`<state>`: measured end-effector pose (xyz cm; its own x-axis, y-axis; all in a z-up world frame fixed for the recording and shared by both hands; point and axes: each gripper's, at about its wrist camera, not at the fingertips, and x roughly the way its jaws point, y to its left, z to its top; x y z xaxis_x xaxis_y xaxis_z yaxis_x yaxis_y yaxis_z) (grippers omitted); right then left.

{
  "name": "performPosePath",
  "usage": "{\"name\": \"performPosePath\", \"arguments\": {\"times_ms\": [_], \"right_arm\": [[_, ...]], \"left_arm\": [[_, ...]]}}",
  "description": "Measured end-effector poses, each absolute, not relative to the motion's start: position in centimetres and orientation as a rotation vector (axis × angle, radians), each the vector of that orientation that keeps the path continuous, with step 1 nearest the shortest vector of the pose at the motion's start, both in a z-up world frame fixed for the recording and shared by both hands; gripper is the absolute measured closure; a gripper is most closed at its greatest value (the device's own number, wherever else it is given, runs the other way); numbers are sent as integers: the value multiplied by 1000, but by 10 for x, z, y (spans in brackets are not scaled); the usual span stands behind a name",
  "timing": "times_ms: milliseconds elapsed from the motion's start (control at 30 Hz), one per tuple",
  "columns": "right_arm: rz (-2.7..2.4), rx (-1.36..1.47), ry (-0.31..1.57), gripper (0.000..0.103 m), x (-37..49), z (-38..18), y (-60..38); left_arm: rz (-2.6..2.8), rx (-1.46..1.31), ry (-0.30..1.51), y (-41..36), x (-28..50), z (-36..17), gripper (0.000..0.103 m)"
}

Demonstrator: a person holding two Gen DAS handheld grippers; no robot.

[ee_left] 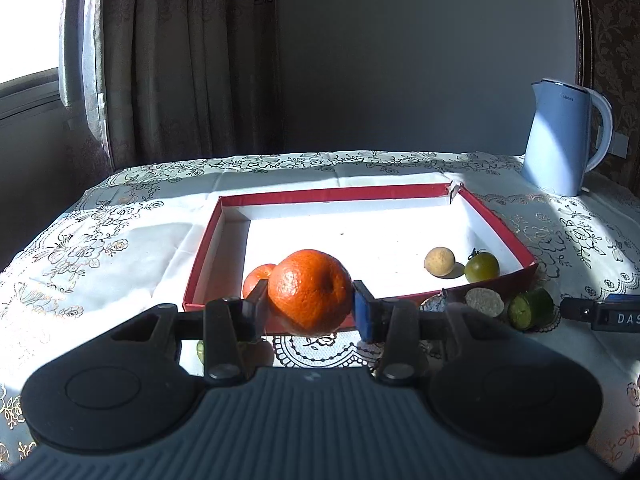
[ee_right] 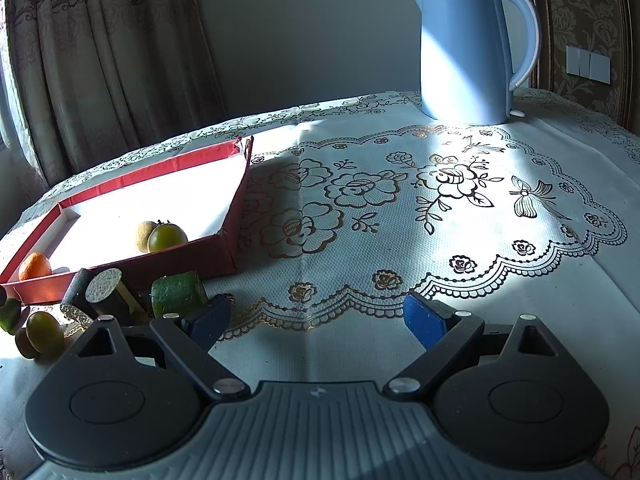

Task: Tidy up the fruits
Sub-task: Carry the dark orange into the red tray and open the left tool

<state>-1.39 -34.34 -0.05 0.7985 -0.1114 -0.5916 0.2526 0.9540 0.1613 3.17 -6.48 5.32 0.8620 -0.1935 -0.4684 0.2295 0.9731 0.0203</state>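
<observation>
My left gripper (ee_left: 311, 304) is shut on a large orange (ee_left: 310, 292) and holds it above the near wall of the red box (ee_left: 204, 248). Inside the box lie a smaller orange (ee_left: 258, 278), a tan round fruit (ee_left: 439, 262) and a green tomato (ee_left: 481, 267). In the right wrist view the box (ee_right: 192, 258) is at the left with the small orange (ee_right: 35, 266), the tan fruit (ee_right: 144, 235) and the tomato (ee_right: 167, 237). My right gripper (ee_right: 316, 320) is open and empty over the tablecloth, right of the box.
A cut green fruit (ee_left: 530, 309), a pale round-topped piece (ee_left: 484, 302) and a glittery item (ee_left: 434, 303) lie outside the box's near right corner. More green fruits (ee_right: 45, 332) lie at the left. A blue kettle (ee_right: 468, 52) stands at the back right.
</observation>
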Motion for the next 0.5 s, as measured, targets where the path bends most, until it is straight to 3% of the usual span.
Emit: {"name": "performPosePath", "arguments": {"times_ms": [333,400,433,467,500], "right_arm": [[-165,299,593,4,-16,-1,-351],[-162,311,588,4,-16,-1,-353],[-160,318,585,4,-17,-1,-354],[-159,321,584,4,-17,-1,-354],[-158,322,583,4,-17,-1,-355]], "left_arm": [[-213,105,549,-93,89,41,62],[-190,110,539,-91,88,37,40],[-175,104,523,-89,85,38,23],[-164,97,503,-87,82,40,15],[-162,94,489,-85,79,43,13]]}}
